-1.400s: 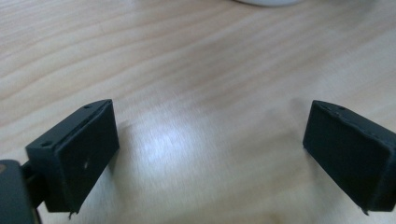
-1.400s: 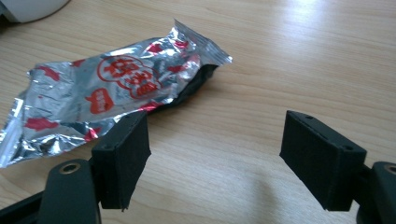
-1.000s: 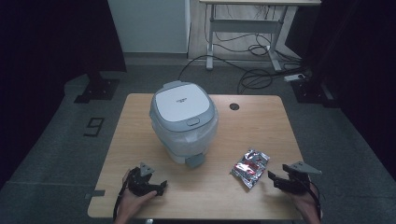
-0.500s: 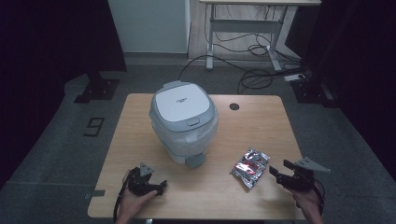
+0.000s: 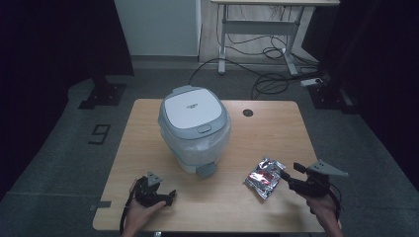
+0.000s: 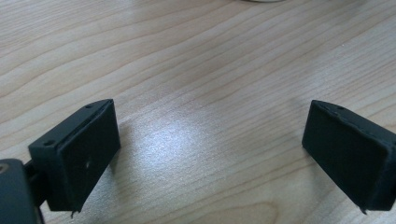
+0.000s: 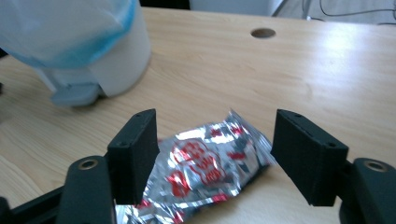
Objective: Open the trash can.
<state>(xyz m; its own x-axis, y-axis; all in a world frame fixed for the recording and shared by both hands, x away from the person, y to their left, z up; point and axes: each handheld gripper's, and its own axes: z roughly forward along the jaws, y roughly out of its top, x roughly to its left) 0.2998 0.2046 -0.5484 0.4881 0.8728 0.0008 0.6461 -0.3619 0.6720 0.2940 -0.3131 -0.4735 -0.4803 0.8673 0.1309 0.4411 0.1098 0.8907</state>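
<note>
While foil packet (image 5: 265, 177) lies flat, long axis diagonal, R gripper (image 5: 287, 177) jaws just narrowing, open astride it.

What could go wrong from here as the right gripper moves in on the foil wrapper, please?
The right gripper has just been closing, its jaws not yet pressing the foil wrapper between them. The crinkled foil looks slippery and might slide out or crush. The wrapper lies flat on the table, so the jaws might scrape the wood. The pedal bin stands close by.
</note>
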